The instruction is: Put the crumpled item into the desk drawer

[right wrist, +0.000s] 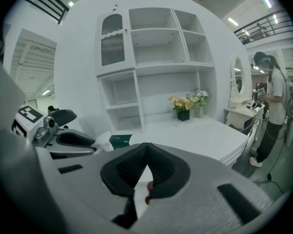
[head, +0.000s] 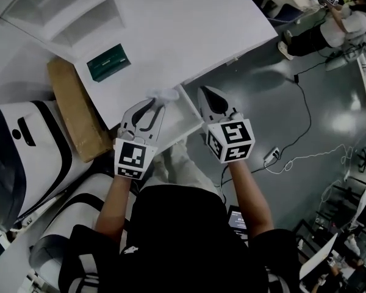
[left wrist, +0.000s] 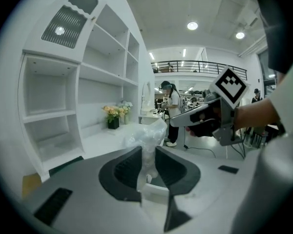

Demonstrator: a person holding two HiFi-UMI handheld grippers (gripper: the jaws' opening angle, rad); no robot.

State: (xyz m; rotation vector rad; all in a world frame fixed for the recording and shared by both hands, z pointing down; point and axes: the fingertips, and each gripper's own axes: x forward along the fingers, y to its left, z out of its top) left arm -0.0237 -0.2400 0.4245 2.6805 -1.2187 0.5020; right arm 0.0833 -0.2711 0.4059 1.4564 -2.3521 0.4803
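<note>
One white desk (head: pixel 171 35), built-in shelves (right wrist: pixel 156 48), grey floor (head: pixel 262 96)

The left forearm (head: pixel 113 203) and right forearm (head: pixel 249 194) reach forward side by side. The left tongs (head: pixel 154 102) point ahead and slightly down, jaws clamped on the crumpled item (left wrist: pixel 147 130), which bulges past their tips. The right tongs (head: pixel 206 95) sit just beside them, angled down likewise, jaws together and empty.

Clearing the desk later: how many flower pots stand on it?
2. A dark pot of orange flowers stands at the back of the desk, a vase of white flowers right beside it. More may sit out of view.
</note>
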